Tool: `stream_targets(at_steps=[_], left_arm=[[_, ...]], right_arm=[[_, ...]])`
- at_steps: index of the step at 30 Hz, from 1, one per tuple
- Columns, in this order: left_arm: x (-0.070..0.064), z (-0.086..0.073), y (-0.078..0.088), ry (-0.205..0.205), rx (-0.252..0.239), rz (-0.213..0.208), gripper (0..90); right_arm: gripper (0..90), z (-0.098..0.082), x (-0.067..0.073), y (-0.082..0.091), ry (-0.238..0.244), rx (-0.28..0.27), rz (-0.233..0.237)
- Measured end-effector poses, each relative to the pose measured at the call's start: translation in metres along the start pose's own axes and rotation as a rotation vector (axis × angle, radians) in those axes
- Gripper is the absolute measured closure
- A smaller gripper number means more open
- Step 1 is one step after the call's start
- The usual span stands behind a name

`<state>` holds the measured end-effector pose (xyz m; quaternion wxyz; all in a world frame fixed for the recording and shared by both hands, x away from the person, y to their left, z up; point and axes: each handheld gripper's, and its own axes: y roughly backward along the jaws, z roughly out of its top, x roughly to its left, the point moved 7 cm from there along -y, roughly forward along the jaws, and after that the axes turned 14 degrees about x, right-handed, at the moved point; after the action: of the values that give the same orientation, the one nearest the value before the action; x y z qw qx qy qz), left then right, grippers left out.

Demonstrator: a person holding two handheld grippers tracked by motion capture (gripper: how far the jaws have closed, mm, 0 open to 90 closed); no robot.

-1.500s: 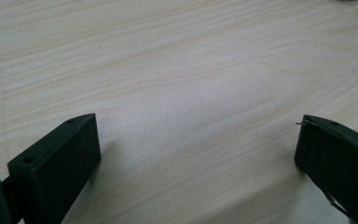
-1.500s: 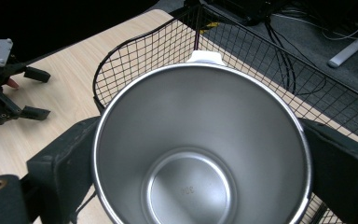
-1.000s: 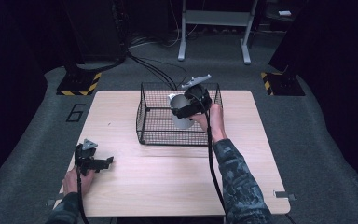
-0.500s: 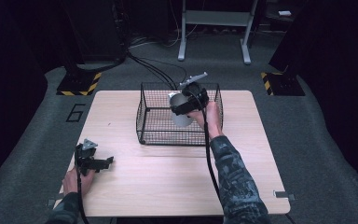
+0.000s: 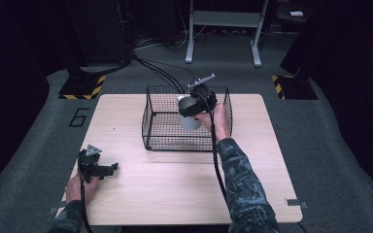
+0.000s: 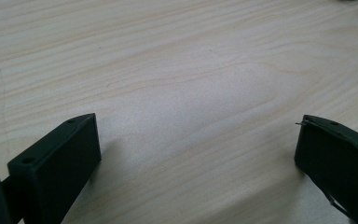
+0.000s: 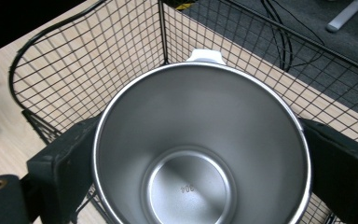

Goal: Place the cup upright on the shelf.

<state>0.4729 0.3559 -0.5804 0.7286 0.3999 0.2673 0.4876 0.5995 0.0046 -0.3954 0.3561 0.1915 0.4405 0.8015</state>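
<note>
Steel fills my right claw [image 7: 200, 154]: its two black jaws press the outer wall of a shiny round stainless-steel cup [image 7: 200, 144] from either side, and I look straight down into its empty bowl, with a small white tab showing past the far rim. In the high view the same right claw [image 5: 193, 108] holds the cup [image 5: 190, 120] above the inside of the black wire-mesh basket [image 5: 165, 141], toward its right half, with my right hand [image 5: 216, 119] over the basket's right wall.

Compared with a second ago, this claw has travelled a little farther back over the basket and the cup has tipped more upright under it; half a second ago it was already almost here, so the motion is slowing. I judge that the carry is nearly over and the lowering is what remains: the cup hangs clear of the mesh floor, not yet set down, and I cannot tell how close it is to the bottom.

Farther out, my left claw [image 6: 196, 154] lies spread wide with nothing between its jaws, low over bare pale wooden table [image 6: 177, 65]. In the high view it [image 5: 108, 170] rests near the table's front left corner, well apart from the basket, unmoved across all three moments.
</note>
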Motion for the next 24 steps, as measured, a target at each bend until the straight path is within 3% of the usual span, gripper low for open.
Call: stream_targets(at_steps=[14,24], left_arm=[[0.0,0.0,0.0,0.0,0.0,0.0,0.3],[0.0,0.0,0.0,0.0,0.0,0.0,0.3]], right_arm=[[5.7,0.0,-0.008,-0.016,-0.031,0.024,-0.004],[5.7,0.0,-0.009,-0.04,-0.043,0.06,0.002]])
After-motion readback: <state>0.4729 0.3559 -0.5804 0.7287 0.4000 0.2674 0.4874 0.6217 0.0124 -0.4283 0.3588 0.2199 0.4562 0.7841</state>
